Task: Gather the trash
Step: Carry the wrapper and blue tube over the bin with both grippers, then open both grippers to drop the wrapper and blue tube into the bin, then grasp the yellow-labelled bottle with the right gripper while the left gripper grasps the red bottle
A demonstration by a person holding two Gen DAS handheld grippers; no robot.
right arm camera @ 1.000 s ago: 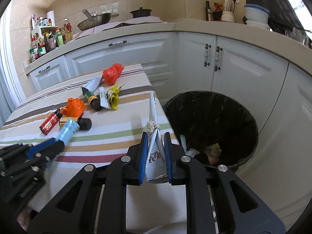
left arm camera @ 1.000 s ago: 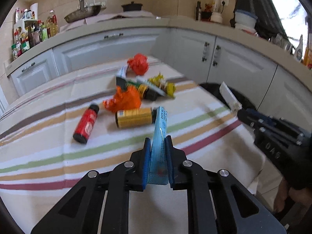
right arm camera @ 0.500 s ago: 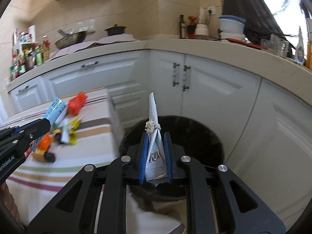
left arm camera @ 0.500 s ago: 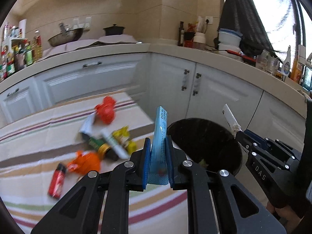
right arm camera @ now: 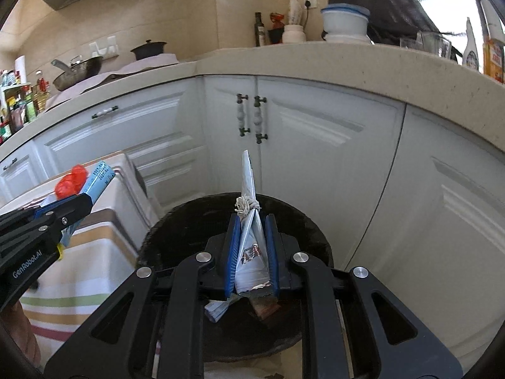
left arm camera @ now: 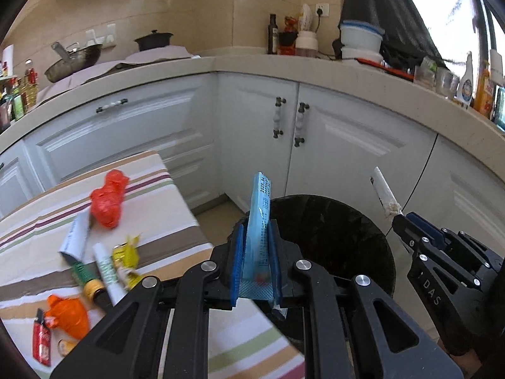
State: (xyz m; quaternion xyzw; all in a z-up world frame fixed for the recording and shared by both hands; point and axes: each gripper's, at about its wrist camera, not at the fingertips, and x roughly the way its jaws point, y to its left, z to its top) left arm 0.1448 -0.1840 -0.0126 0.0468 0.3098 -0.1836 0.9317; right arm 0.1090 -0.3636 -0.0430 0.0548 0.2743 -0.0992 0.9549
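Now that I have swung both hands away from the table, the view over my fingers has changed from striped cloth to bin mouth.

Left gripper [left arm camera: 255, 260]: clamped on the blue wrapper [left arm camera: 259, 221], which stands upright between the blue pads; a second ago it hung over the litter on the table, now its upper end shows against the near rim of the black bin [left arm camera: 347, 246].

Right gripper [right arm camera: 251, 252]: clamped on the white tied packet [right arm camera: 249, 214] (a knot of string sits just above the pads); it now sits over the bin's opening, where a second ago the bin lay off to its right.

Grip: unchanged in both hands across all the views; neither piece has slipped or tilted in the pads.

Bin contents: a few scraps are visible in the right wrist view below my fingers; what they are I cannot tell.

Table [left arm camera: 176, 208]: now to my left, with the red crumpled bag [left arm camera: 107, 202], the yellow wrapper [left arm camera: 126, 255], the white tubes [left arm camera: 107, 271], the orange bag [left arm camera: 68, 315] and the small red bottle [left arm camera: 41, 341] lying on it, untouched.

Meaning for the task: the carry looks all but finished for the right hand, which I judge ready to let go; the left hand probably needs to travel a little further over the rim first (a drop from here might land on the floor).

Remaining: several more pieces on the table, so further trips.
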